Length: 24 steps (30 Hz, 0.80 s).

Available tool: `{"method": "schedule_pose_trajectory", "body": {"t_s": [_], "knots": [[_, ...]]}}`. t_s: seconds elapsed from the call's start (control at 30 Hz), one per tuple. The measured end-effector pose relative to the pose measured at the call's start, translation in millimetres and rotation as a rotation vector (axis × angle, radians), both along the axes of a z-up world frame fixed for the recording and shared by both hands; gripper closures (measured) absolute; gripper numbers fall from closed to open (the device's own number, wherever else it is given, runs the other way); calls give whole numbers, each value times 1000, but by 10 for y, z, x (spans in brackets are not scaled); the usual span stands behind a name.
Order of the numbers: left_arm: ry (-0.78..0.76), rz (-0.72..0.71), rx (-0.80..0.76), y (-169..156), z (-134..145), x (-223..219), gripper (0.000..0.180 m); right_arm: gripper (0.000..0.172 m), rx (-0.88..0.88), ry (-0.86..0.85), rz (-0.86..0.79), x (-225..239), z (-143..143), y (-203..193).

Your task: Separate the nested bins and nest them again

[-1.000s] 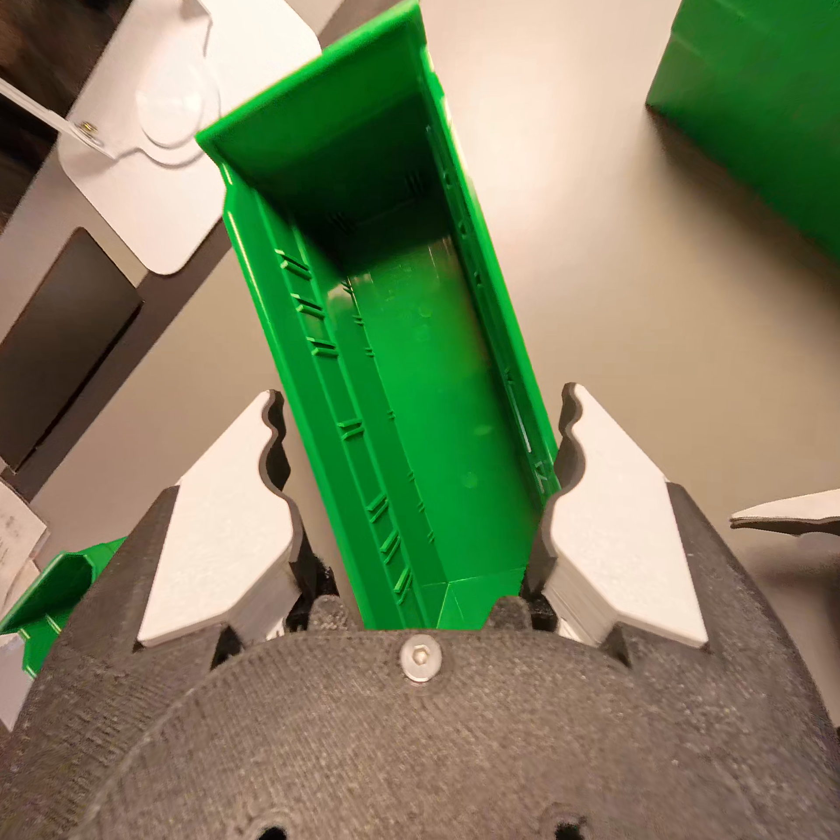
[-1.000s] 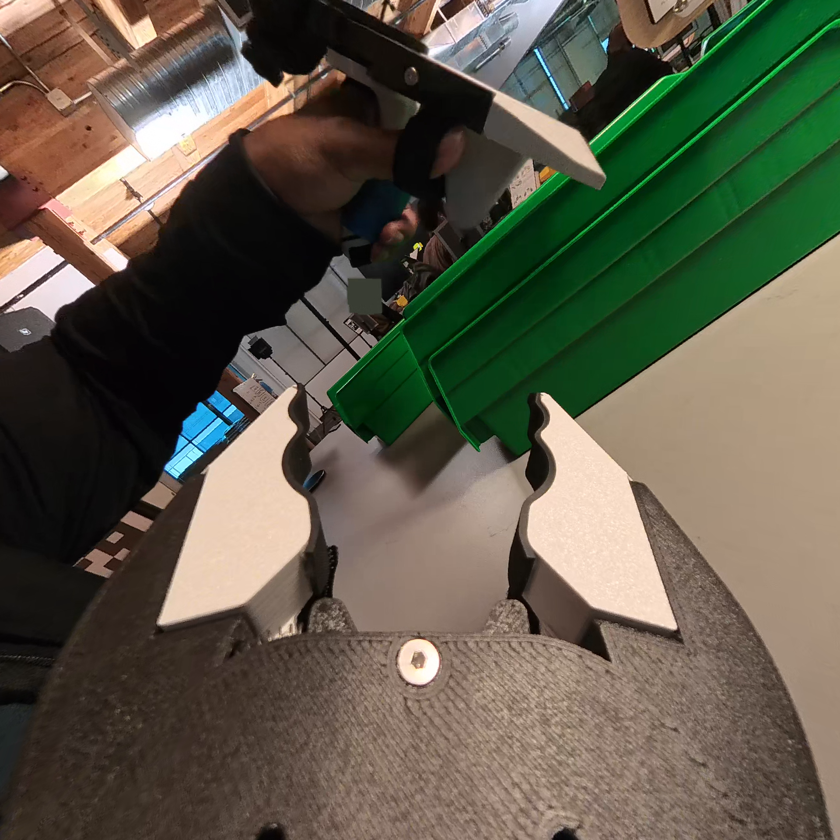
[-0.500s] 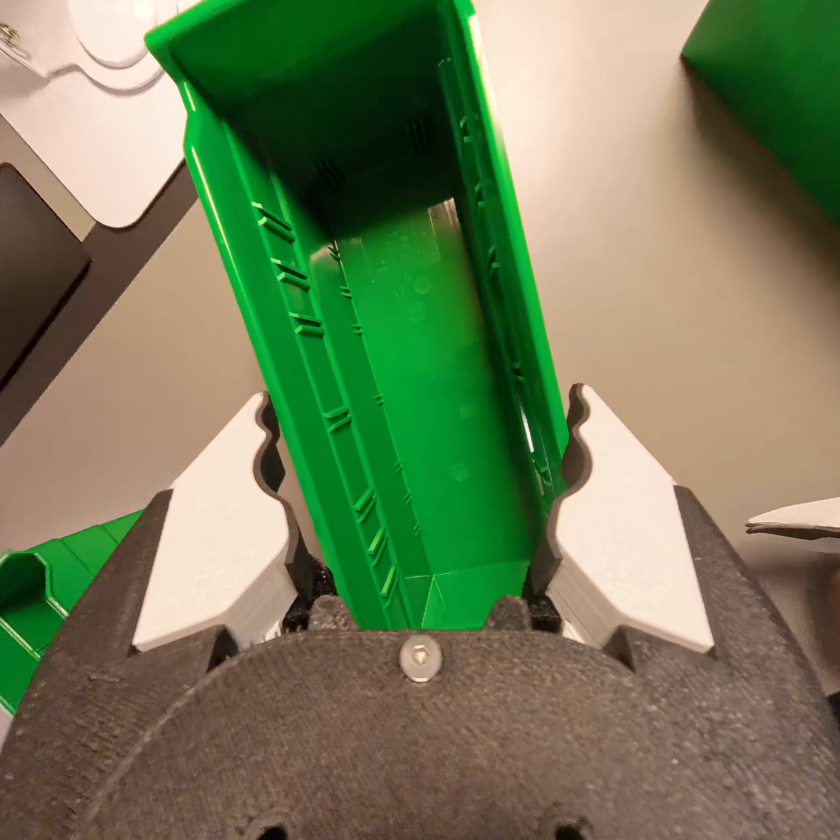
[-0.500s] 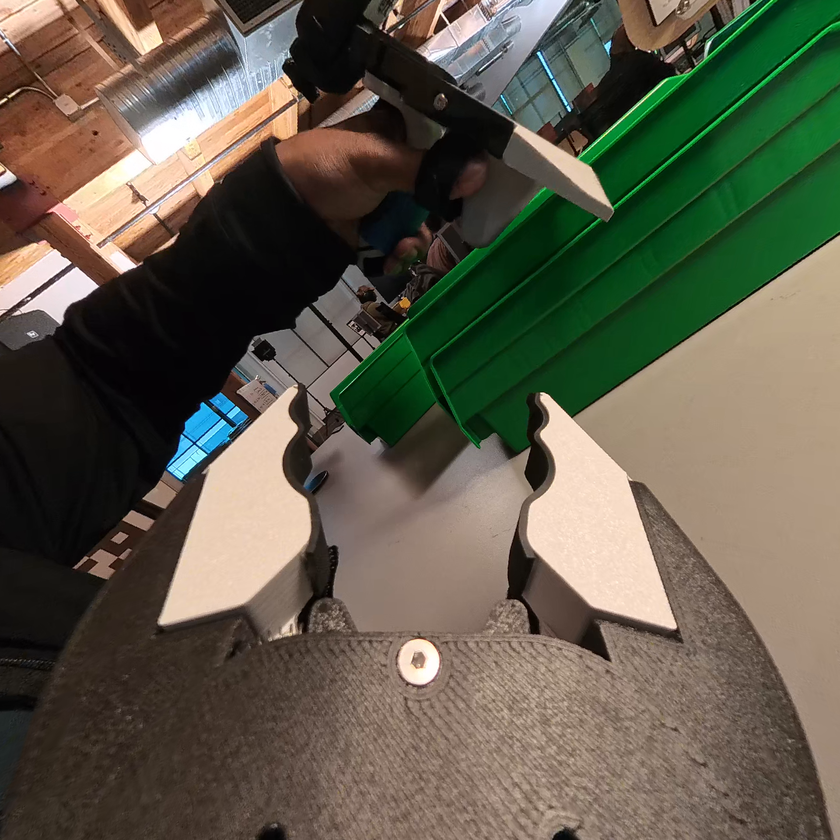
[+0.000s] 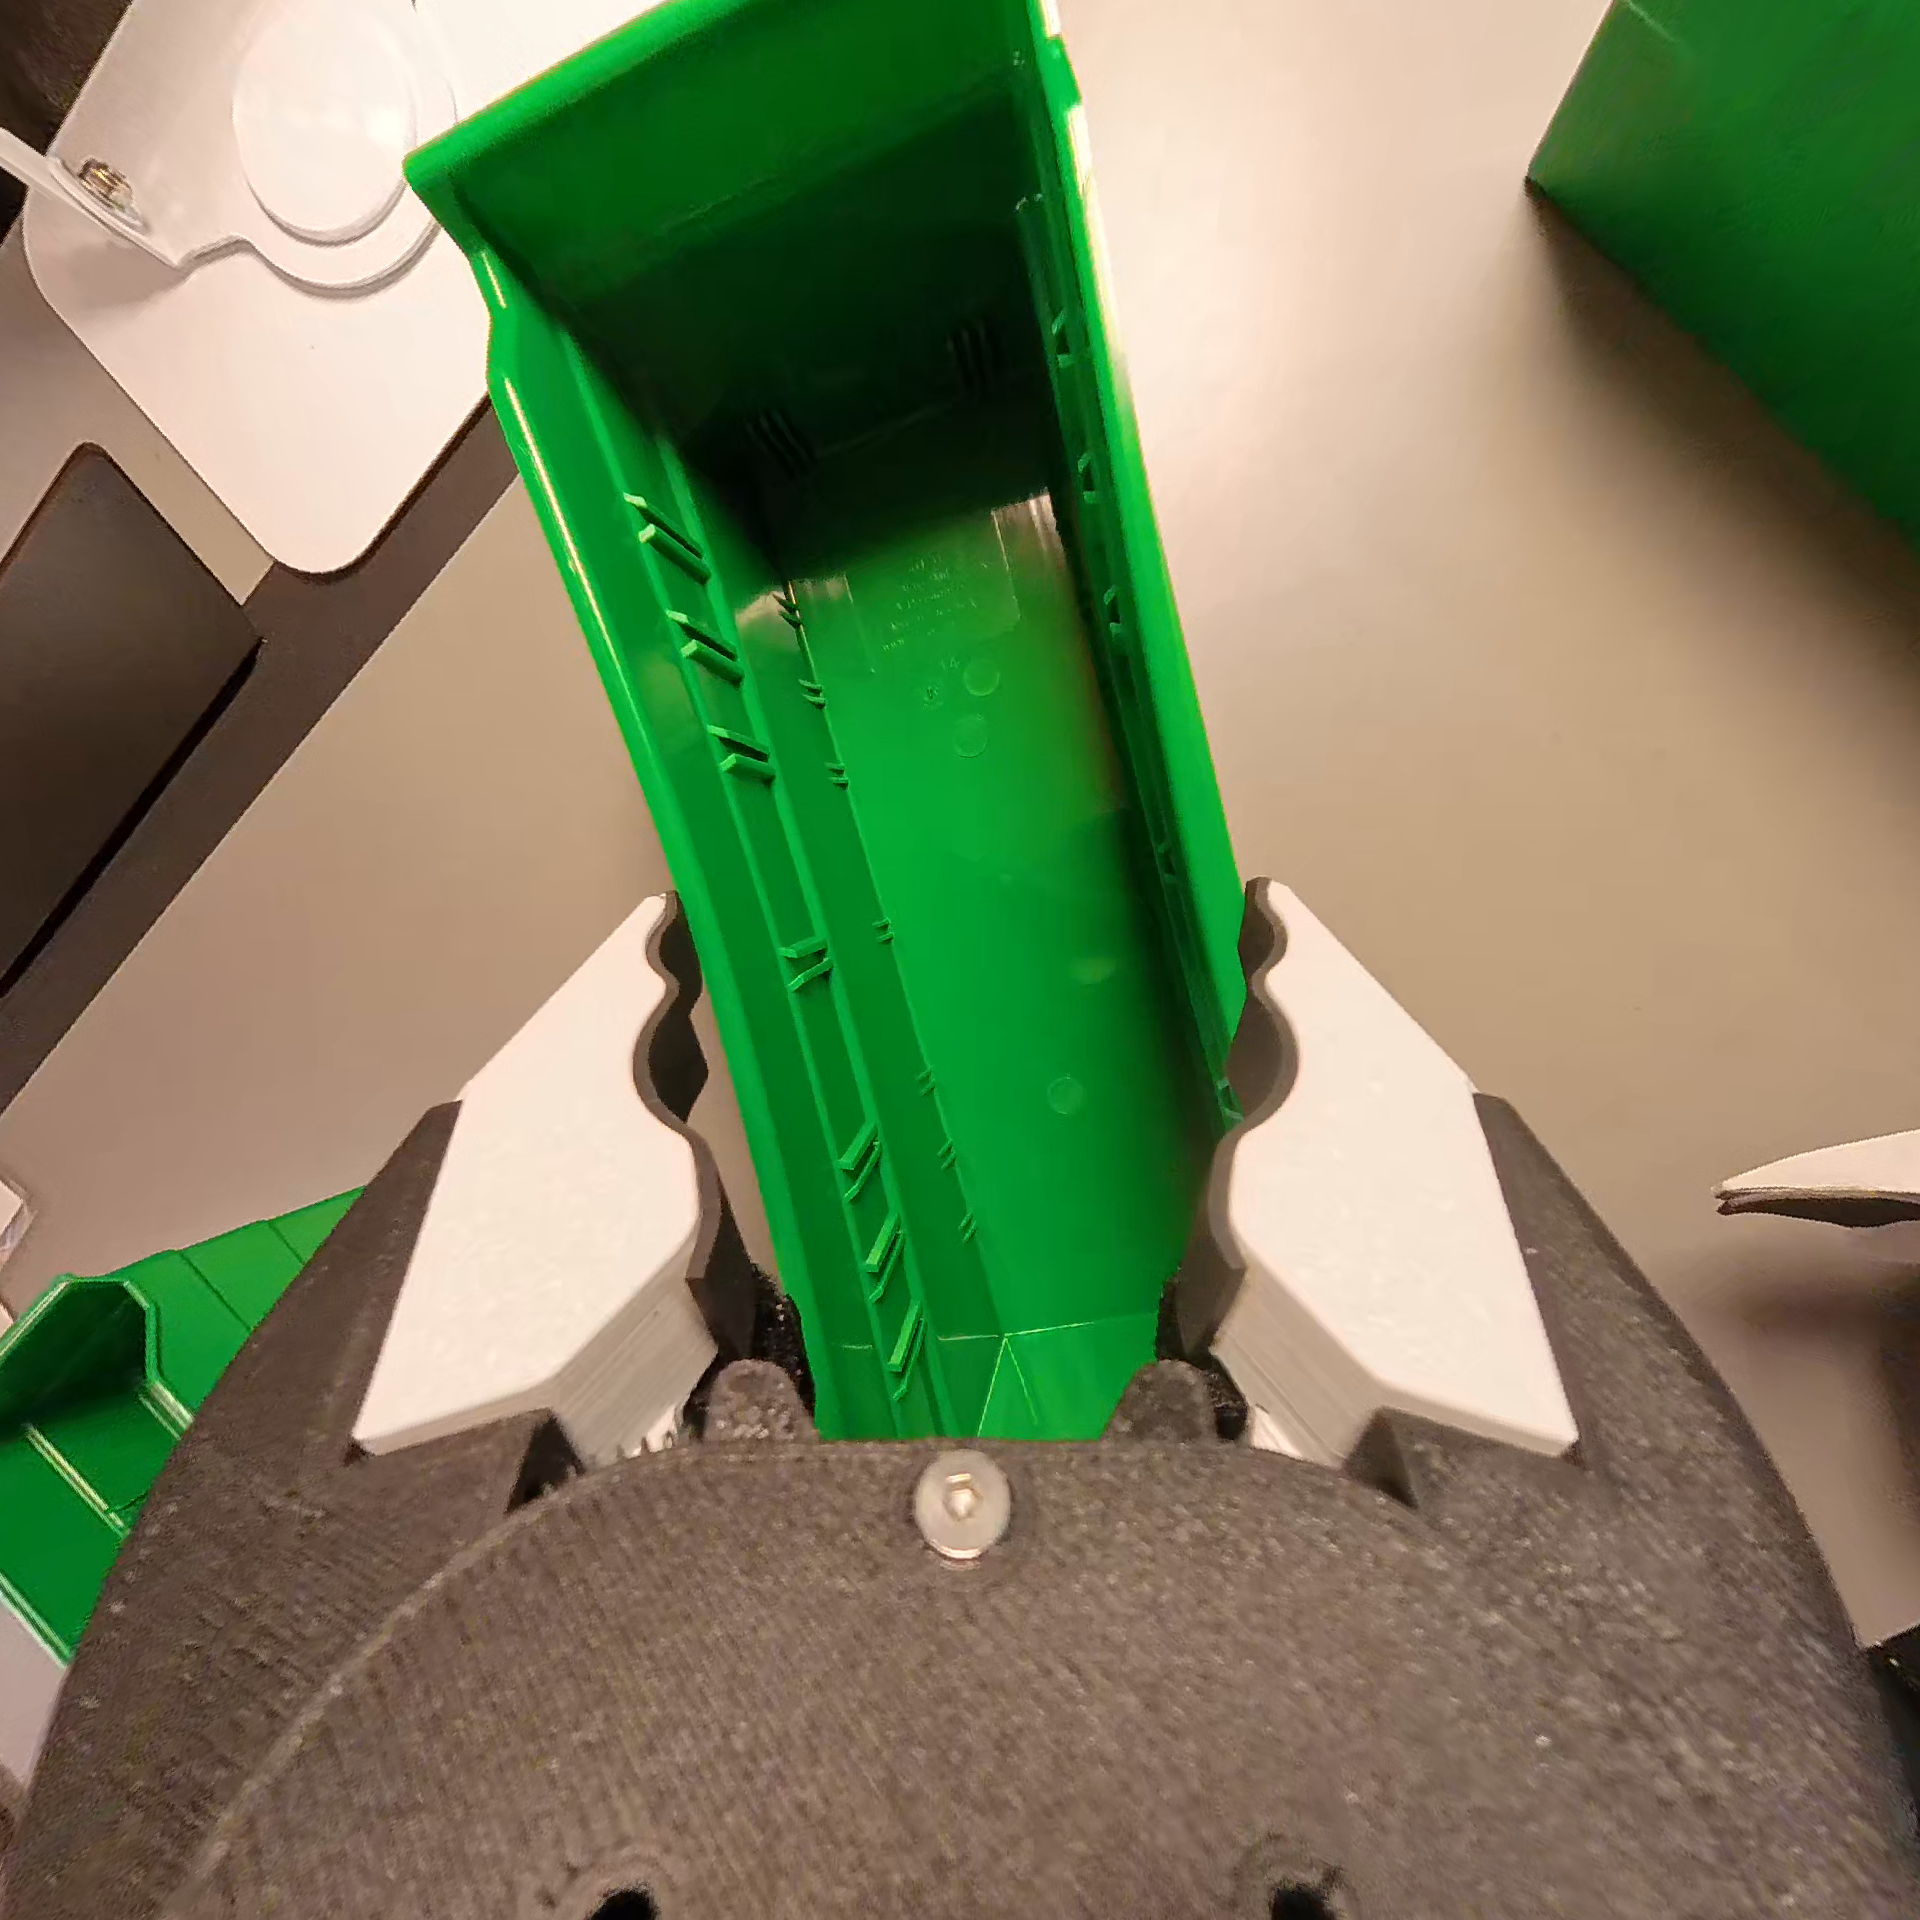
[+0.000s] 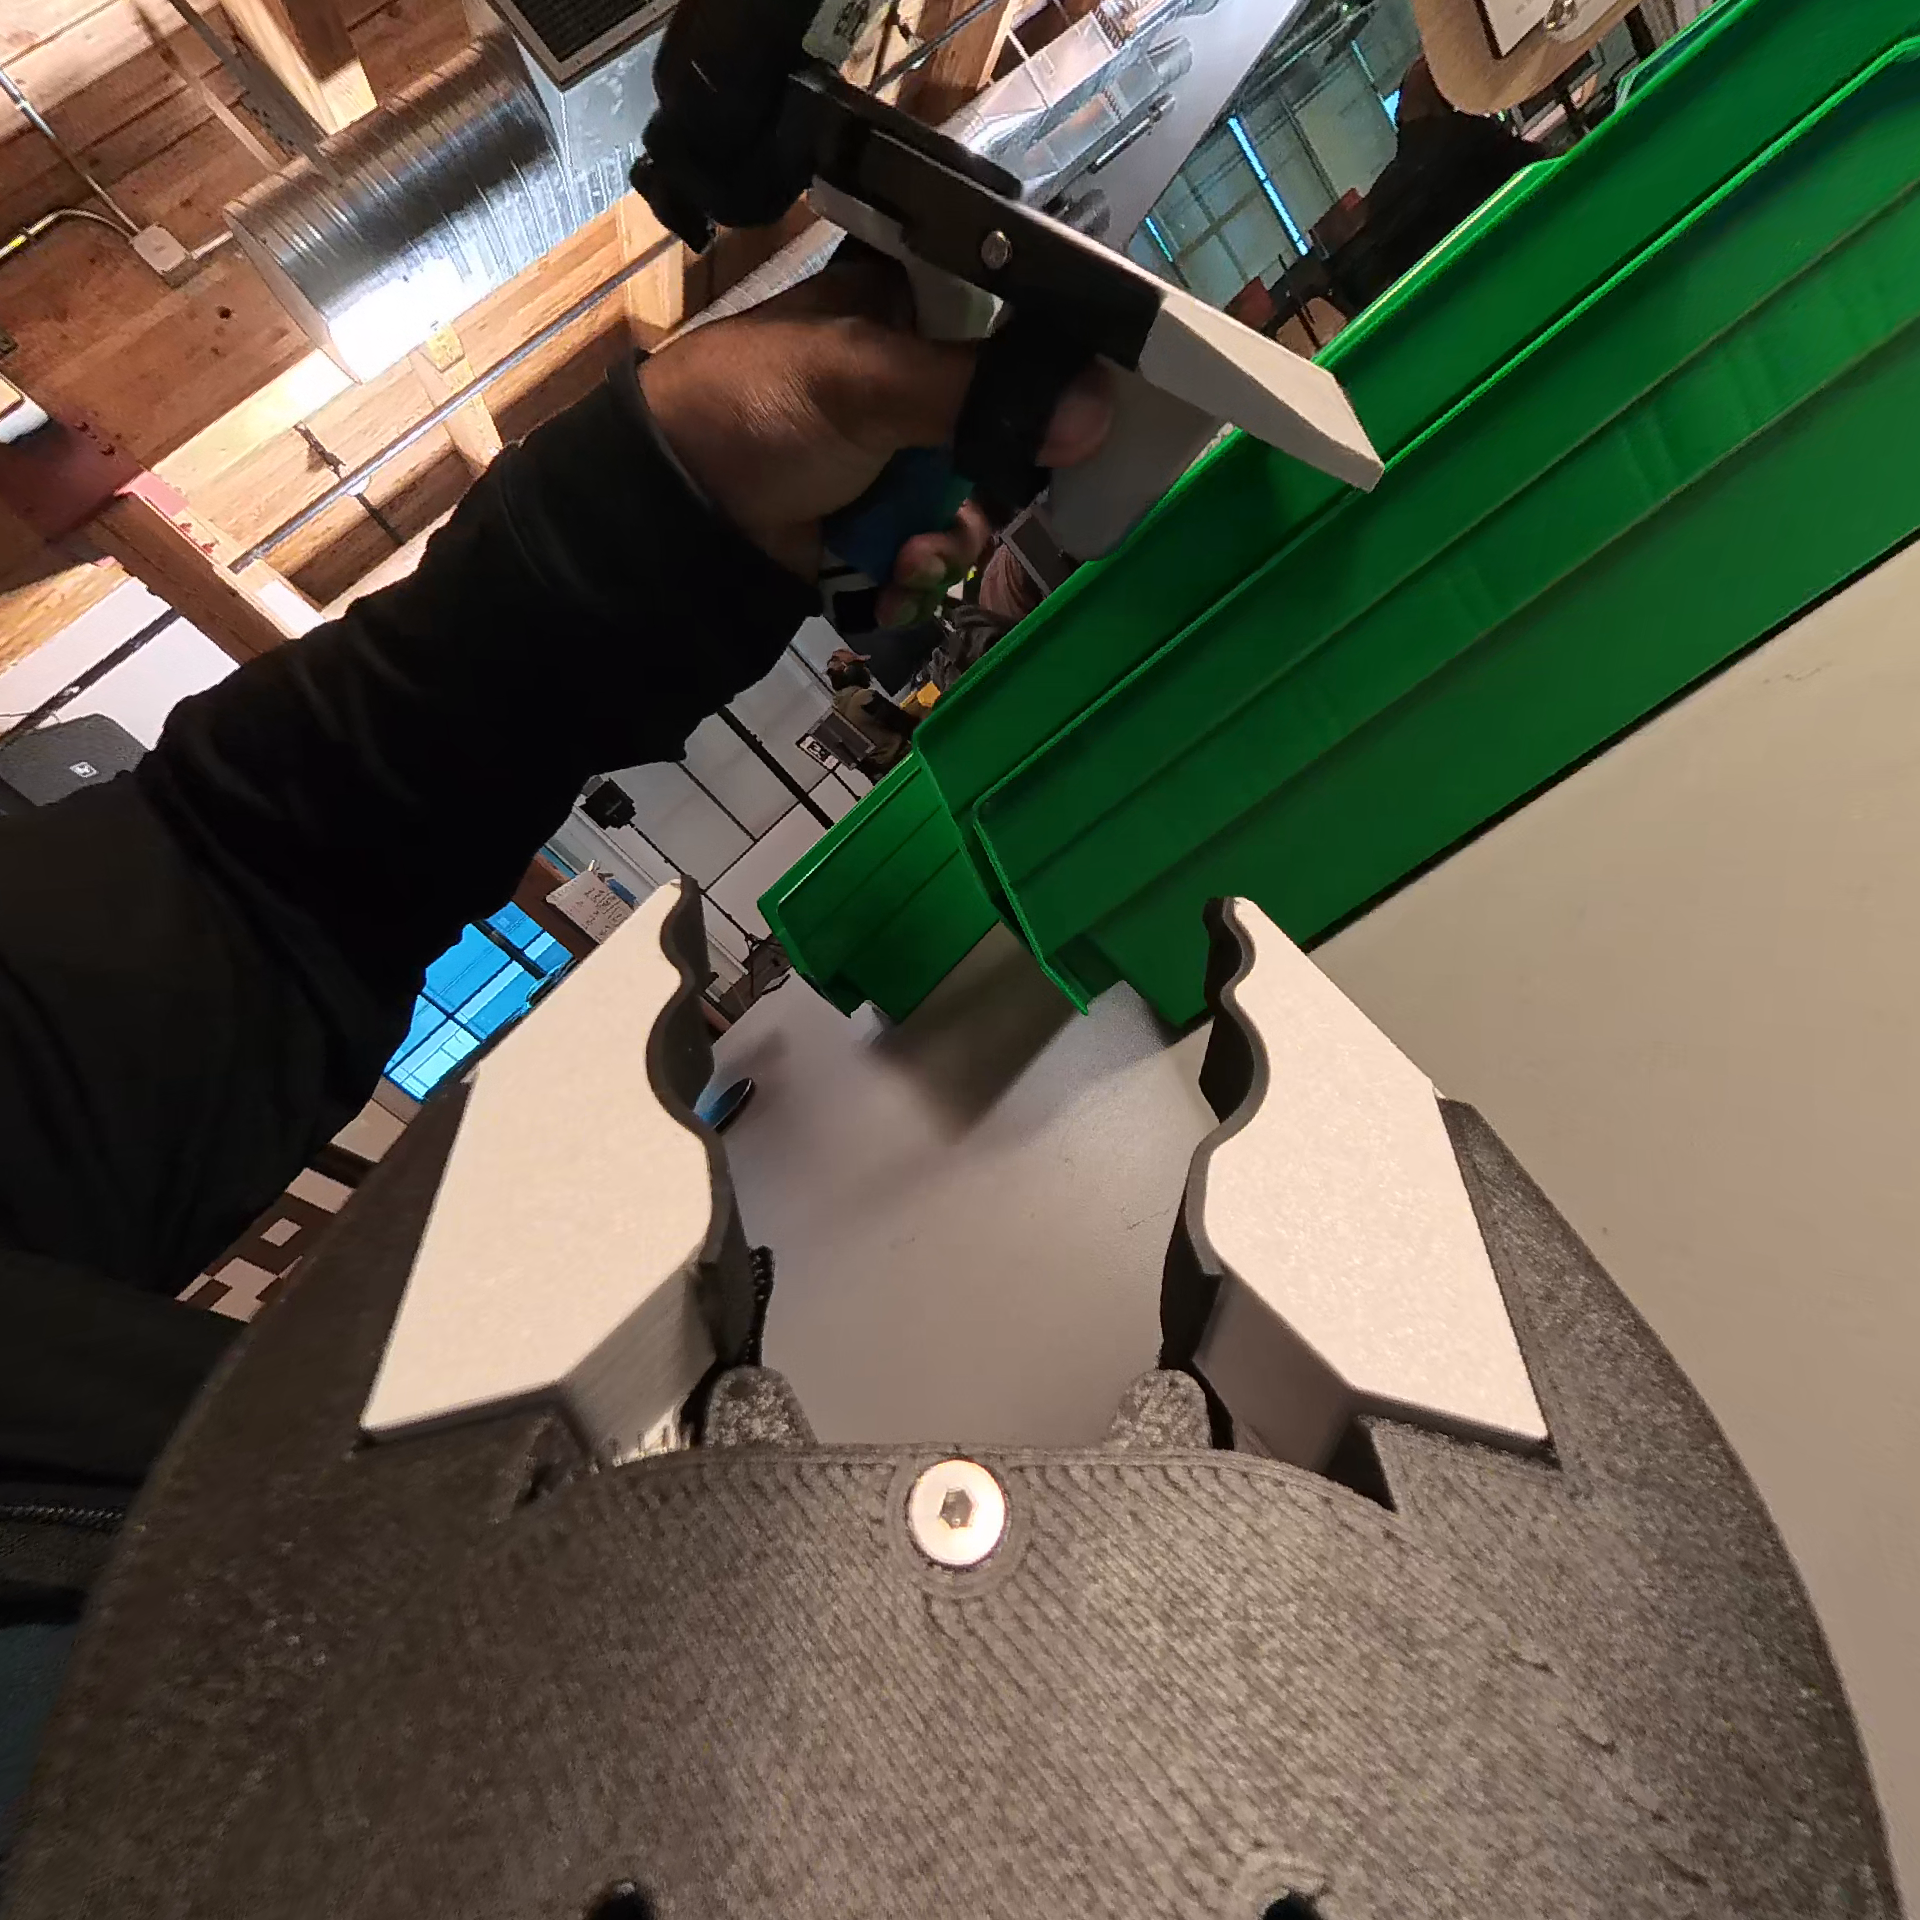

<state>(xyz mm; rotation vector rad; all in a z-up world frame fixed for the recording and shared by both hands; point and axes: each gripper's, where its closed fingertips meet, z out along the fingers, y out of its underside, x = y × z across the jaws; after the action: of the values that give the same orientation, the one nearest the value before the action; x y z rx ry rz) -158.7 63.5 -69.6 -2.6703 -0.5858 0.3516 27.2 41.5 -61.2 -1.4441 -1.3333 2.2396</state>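
Lengthwise, a green bin (image 5: 966, 831) sits gripped in the left hand-held gripper (image 5: 961, 997); the right (image 6: 956, 997) gapes bare.

Ahead of my right gripper (image 6: 956, 997) the grey tabletop (image 6: 966, 1226) lies open up to the two green bins (image 6: 1351, 748), which block the way. The left gripper (image 6: 1247, 405) hangs over them. To their right the table is free.

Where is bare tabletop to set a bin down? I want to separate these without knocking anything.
Free: the tabletop between the long green bin at the left gripper and the green bin top right. Also bare beyond the right gripper, beside the green bins. Crowded: the left edge, by the white plate.
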Motion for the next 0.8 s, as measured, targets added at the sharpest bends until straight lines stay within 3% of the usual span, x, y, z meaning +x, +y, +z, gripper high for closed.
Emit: {"method": "schedule_pose_trajectory", "body": {"t_s": [0.37, 0.8], "knots": [[-13, -22, 44, 85, 208, 88, 77, 74, 3, 1, 1, 2, -1, -4], [-42, -47, 54, 180, 208, 297, 77, 74, 58, -4, 10, 2, -39, -75]]}}
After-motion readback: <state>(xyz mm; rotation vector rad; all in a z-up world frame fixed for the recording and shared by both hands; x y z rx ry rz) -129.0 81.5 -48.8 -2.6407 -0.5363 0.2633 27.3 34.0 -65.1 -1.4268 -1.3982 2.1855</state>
